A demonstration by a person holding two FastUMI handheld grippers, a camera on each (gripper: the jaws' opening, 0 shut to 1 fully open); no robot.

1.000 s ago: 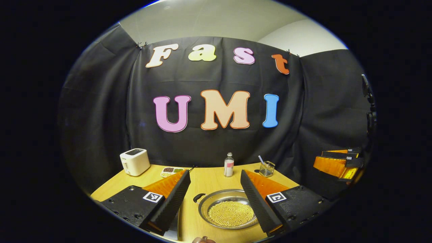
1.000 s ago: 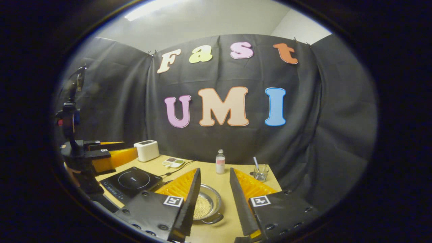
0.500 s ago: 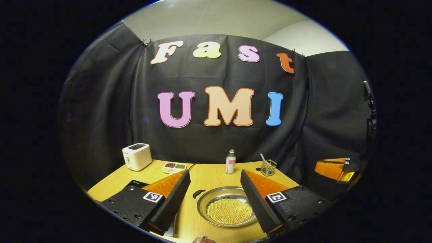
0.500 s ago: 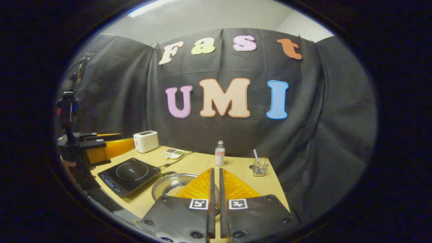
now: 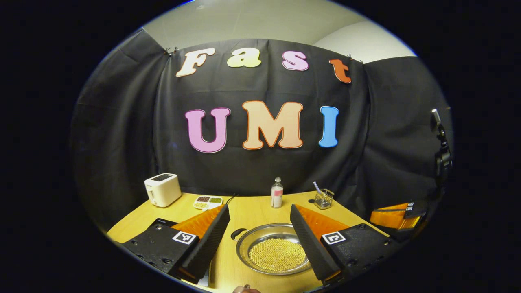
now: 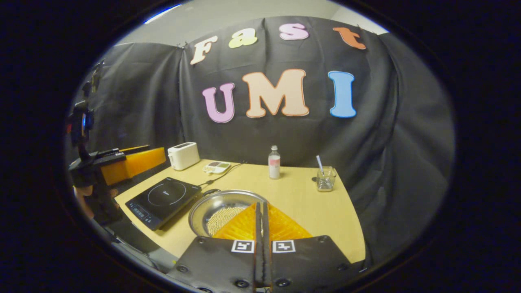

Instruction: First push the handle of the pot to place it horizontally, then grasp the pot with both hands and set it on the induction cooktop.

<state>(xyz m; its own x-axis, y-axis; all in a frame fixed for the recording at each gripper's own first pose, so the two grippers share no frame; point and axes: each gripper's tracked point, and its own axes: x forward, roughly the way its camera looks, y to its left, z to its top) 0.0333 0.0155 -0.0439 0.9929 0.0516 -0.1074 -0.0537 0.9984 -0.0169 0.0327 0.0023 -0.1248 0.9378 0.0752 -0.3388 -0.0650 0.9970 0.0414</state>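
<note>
1. Black flat induction cooktop (image 6: 163, 200) sits at the wooden desk's (image 6: 309, 207) left.
2. Beside it, the round steel pot (image 6: 222, 205) holds yellow beads.
3. Left hand-held gripper (image 5: 259, 228) gapes wide, empty; right hand-held gripper (image 6: 260, 217) is closed over the pot's rim.

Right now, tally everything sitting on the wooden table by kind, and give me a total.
Round steel pot holding small yellow beads: 1
Flat black induction cooktop: 1
White boxy toaster: 1
White divided dish: 1
Clear bottle with pink label: 1
Clear glass with a straw: 1
Total: 6
</note>
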